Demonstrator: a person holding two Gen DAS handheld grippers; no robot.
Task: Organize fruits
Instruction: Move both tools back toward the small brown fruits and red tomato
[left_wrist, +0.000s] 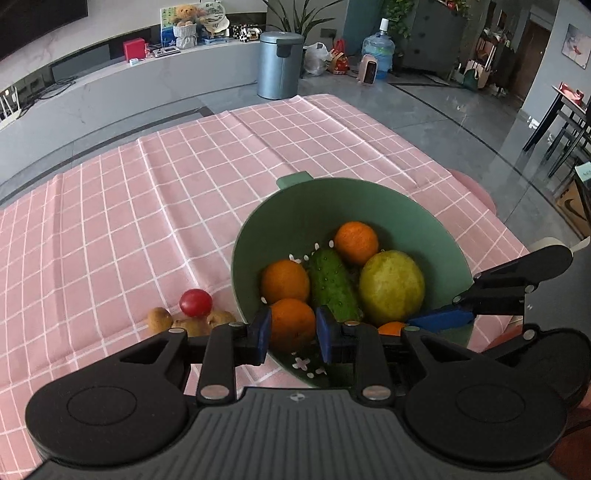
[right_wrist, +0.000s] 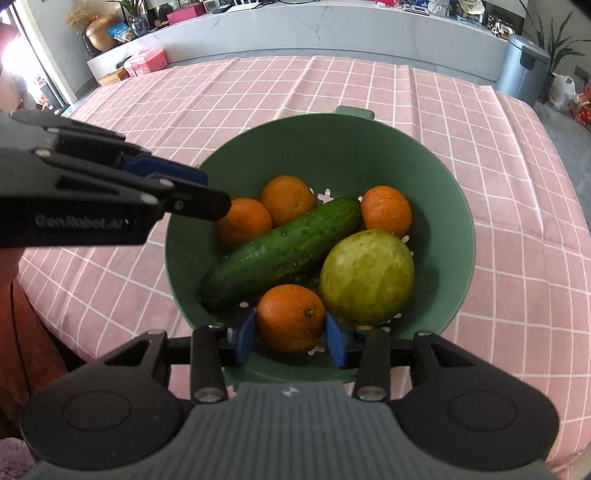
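A green colander bowl (left_wrist: 258, 236) (right_wrist: 443, 206) stands on the pink checked cloth. It holds several oranges, a cucumber (left_wrist: 332, 284) (right_wrist: 280, 251) and a big yellow-green fruit (left_wrist: 391, 286) (right_wrist: 365, 275). My left gripper (left_wrist: 293, 334) (right_wrist: 214, 192) reaches over the bowl's near-left rim, its blue pads shut on an orange (left_wrist: 291, 323) (right_wrist: 243, 221). My right gripper (right_wrist: 290, 338) is shut on another orange (right_wrist: 290, 317) (left_wrist: 391, 326) at the bowl's near side. In the left wrist view its blue finger (left_wrist: 443, 317) comes in from the right.
Left of the bowl, a red tomato (left_wrist: 195, 302) and a few small brown potato-like pieces (left_wrist: 159, 319) lie on the cloth (left_wrist: 147, 221). Beyond the table stand a grey bin (left_wrist: 279, 64) (right_wrist: 524, 70) and a long low counter (left_wrist: 110, 81).
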